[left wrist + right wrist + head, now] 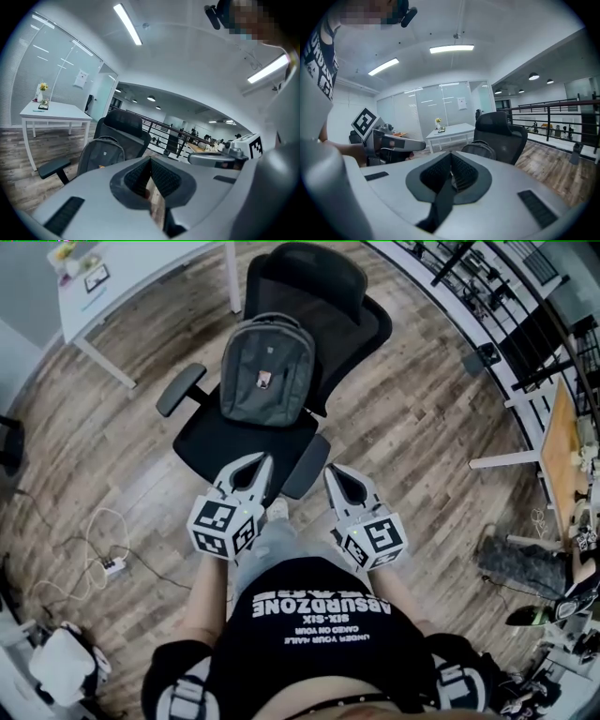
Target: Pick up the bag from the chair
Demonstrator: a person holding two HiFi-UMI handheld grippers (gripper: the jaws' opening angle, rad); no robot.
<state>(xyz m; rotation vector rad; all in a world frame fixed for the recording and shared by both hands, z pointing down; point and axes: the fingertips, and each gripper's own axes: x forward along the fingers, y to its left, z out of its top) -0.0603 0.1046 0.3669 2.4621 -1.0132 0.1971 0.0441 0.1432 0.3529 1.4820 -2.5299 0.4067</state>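
Observation:
A grey backpack [266,371] stands upright on the seat of a black office chair [246,442], leaning on its backrest. The backpack [100,154] also shows in the left gripper view, and the backpack [479,151] shows small in the right gripper view. My left gripper [266,460] is shut and empty, its tip over the chair seat's front edge. My right gripper [330,471] is shut and empty, just right of the chair's right armrest [307,468]. Neither gripper touches the backpack.
A white table [141,282] stands at the far left behind the chair. A black railing [487,287] runs along the right. A power strip with cables [111,563] lies on the wooden floor at left. A wooden desk [567,460] and clutter sit at right.

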